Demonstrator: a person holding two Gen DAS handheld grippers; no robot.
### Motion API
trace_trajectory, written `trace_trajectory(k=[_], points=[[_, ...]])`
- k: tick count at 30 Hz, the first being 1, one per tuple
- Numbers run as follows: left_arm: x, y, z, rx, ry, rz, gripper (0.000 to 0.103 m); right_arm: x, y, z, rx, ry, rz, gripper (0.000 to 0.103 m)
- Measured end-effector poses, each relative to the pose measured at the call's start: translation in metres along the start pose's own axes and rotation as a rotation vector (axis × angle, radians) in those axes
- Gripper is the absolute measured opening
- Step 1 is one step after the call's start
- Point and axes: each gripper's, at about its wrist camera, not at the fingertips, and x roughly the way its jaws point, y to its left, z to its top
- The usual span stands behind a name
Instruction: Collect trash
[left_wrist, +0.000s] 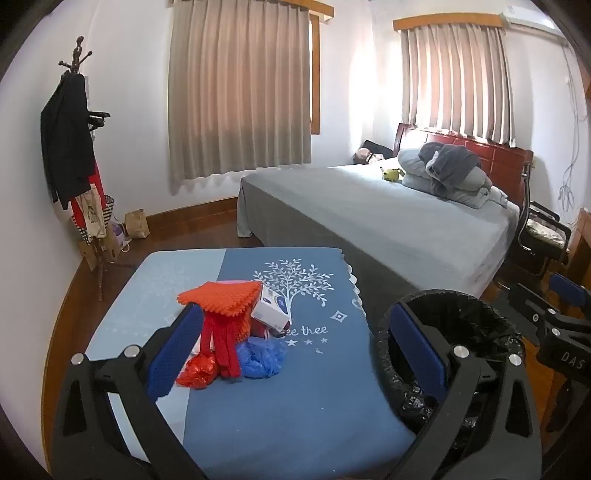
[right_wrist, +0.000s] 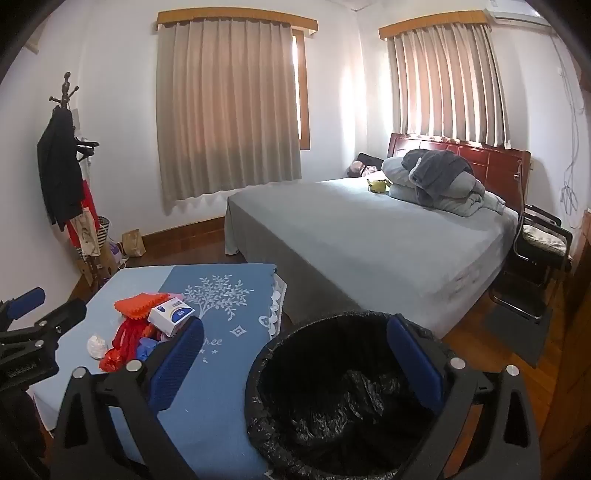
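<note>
Trash pile (left_wrist: 236, 332) sits mid-table on blue cloth table (left_wrist: 295, 398), w/ black-lined bin (right_wrist: 343, 402) just off table's right edge. Pile, big to small: orange foam sheet (left_wrist: 221, 297) on top, white box (left_wrist: 271, 309) leaning at its right, blue bag (left_wrist: 260, 358), red bag (left_wrist: 197, 371), white wad (right_wrist: 96, 346) at left edge. Left gripper (left_wrist: 295, 350) jaws apart, holding nothing, above table's near edge; right gripper (right_wrist: 295, 362) jaws apart, holding nothing, over bin rim.

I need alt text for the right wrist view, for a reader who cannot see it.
The open right gripper hovers above a bin lined with a black bag, beside a blue-covered table. On the table lies a pile of trash: orange foam, a small white box, and red and blue plastic bags. A bed stands behind.
</note>
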Motion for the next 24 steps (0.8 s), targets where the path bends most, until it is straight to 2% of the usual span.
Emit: trace_trajectory(k=[24], points=[[0.001, 0.013, 0.005, -0.012, -0.007, -0.001, 0.098, 0.000, 0.002, 0.004, 0.001, 0.002, 0.000, 0.097]])
